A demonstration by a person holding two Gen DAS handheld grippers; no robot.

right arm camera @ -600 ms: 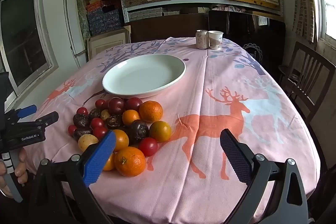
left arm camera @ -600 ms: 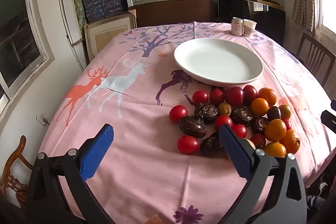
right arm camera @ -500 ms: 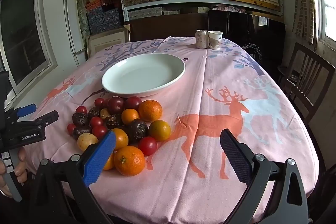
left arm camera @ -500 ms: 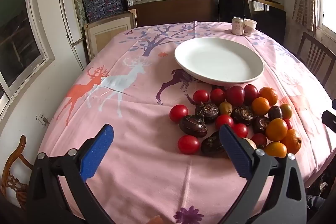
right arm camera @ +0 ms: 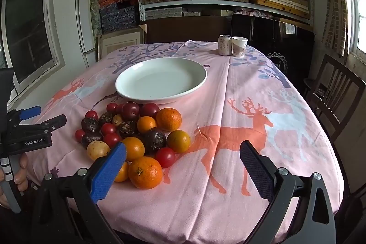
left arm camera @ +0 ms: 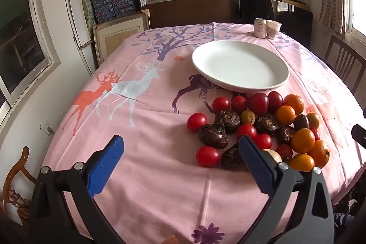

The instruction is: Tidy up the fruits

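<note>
Red tomatoes, oranges and dark wrinkled fruits (left arm camera: pixel 256 127) lie heaped together on the pink deer-print cloth of the tabletop (left arm camera: pixel 141 106), at its near edge, just in front of the bare white plate (left arm camera: pixel 240 66). Left claw (left arm camera: pixel 180 161) hangs released above the cloth beside the heap, nothing between its blue pads. Right claw (right arm camera: pixel 183 166) is likewise spread wide and holds nothing, the nearest orange (right arm camera: pixel 145 172) by its left pad. Can (right arm camera: pixel 224 45) and paper cup (right arm camera: pixel 239 46) stand touching at the far edge.
</note>
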